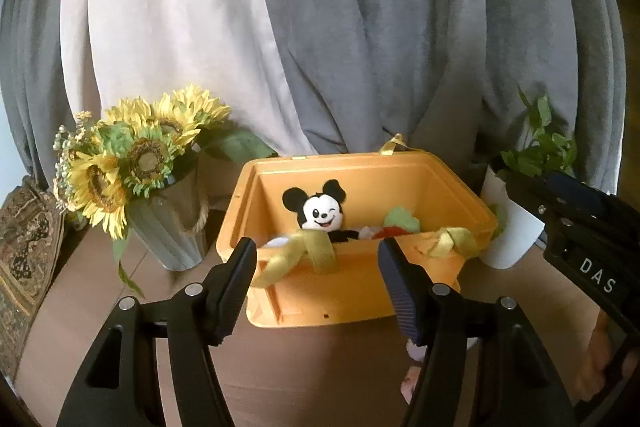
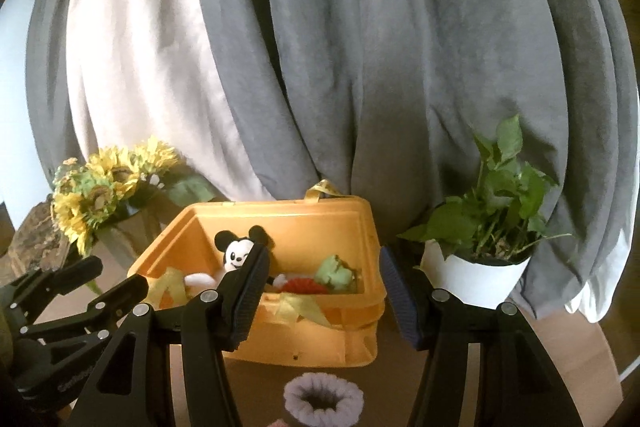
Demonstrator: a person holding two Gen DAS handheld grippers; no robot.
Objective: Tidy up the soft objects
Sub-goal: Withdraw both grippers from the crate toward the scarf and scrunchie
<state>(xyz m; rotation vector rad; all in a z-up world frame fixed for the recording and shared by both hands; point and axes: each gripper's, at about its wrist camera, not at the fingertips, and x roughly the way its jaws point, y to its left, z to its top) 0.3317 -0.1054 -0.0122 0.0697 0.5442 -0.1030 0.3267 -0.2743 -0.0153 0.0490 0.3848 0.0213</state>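
Both grippers, left (image 1: 316, 259) and right (image 2: 320, 287), hang open and empty short of the orange box (image 1: 360, 291), mouse doll (image 1: 320, 213) already inside; purple scrunchie (image 2: 324, 401) sits on the table's near edge, so I'd drop the right one straight onto it, pinch one side.

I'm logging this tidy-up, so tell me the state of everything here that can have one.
Orange box: open, no lid on it.
Mouse plush: inside the box, upright.
Green plush: inside the box.
Red plush: inside the box.
Purple scrunchie: still out, on the table in front of the box.
Left gripper: fingers apart, holding nothing.
Right gripper: fingers apart, holding nothing.
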